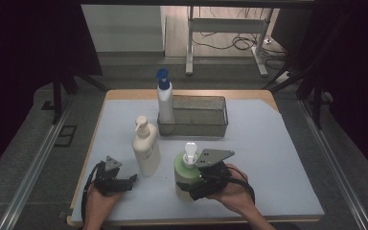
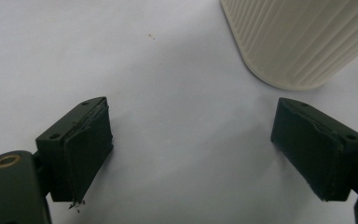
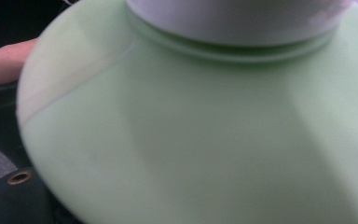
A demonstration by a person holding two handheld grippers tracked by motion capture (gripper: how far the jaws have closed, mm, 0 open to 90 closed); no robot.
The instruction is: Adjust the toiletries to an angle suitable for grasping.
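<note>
A green pump bottle (image 1: 184, 173) with a white pump head stands upright on the blue mat (image 1: 268, 158) near the front edge. My right gripper (image 1: 192, 185) is closed around its body from the right. In the right gripper view the green bottle (image 3: 205, 140) sits so close that it covers the jaws. My left gripper (image 1: 127, 182) rests low at the front left, open, with bare mat between its pads (image 2: 86, 149). A cream ribbed pump bottle (image 1: 146, 151) stands just ahead and to the right of it, and its base (image 2: 303, 37) is apart from the jaws.
A white bottle with a blue cap (image 1: 165, 100) stands against the left end of a grey mesh basket (image 1: 196, 127) at the back middle. Bare mat stretches to the right of the basket and the green bottle. The wooden table edge (image 1: 91, 143) borders the mat.
</note>
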